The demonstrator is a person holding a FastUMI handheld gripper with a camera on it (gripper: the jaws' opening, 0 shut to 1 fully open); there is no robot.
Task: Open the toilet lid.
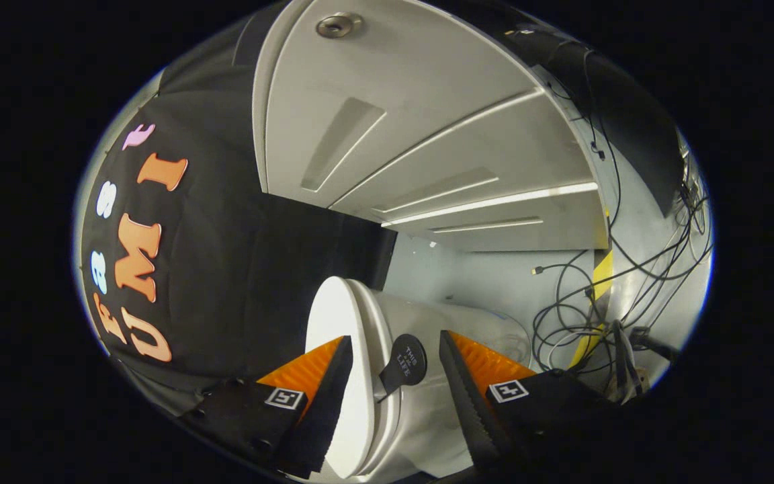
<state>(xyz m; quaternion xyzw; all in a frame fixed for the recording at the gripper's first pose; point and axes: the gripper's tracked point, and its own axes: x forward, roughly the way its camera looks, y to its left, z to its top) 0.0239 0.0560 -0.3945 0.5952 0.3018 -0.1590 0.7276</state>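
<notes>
White toilet lid (333,323) raised between wide-spread claw (394,363) fingers, untouched.

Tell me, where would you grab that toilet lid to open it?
By the round black tab jutting off the toilet lid edge, I'd guess. It sits between the open hand-held gripper fingers, so close from straight ahead.

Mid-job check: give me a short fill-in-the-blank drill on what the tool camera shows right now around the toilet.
1. The toilet lid stands raised, and between the two fingers of the tool sits a round black ____ fixed to the lid.
2. The tool's fingers are ____, pressing on nothing.
3. Loose ____ lie tangled on the floor beyond the toilet bowl.
4. Behind the raised lid hangs the booth's black ____ wall.

Missing words: handle tab; open; cables; cloth
</notes>
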